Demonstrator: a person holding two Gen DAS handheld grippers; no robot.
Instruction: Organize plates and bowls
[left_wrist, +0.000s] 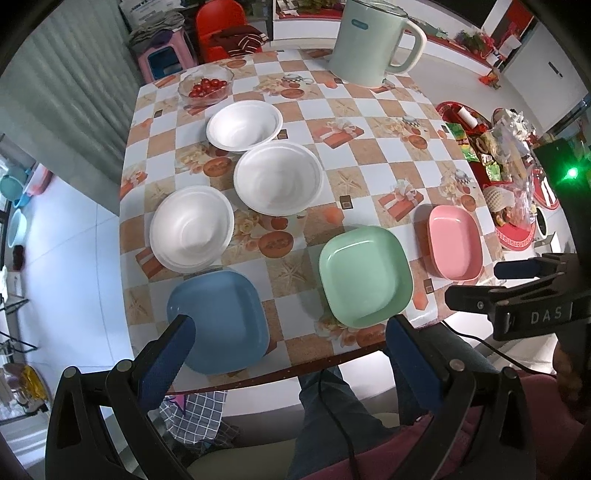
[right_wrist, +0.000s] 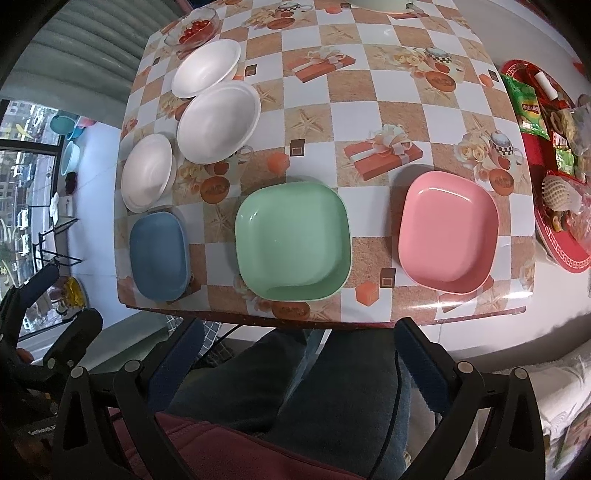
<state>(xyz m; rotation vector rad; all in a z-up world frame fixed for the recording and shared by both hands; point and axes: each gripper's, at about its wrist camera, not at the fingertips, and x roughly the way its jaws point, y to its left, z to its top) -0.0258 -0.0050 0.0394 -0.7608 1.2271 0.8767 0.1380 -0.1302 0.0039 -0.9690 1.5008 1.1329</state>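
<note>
Left wrist: left gripper (left_wrist: 288, 332) wide open, empty, above blue plate (left_wrist: 221, 321).

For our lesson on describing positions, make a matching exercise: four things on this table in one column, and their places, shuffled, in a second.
Things
1. blue plate
2. pink plate
3. green plate
4. bowl of tomatoes

Places
a. far left corner
b. near edge, middle
c. near edge, left
d. near edge, right

Pairs: 1-c, 2-d, 3-b, 4-a

plates (right_wrist: 291, 240) – row along table (right_wrist: 369, 122) near edge | bowls (right_wrist: 218, 122) – behind, left
</note>
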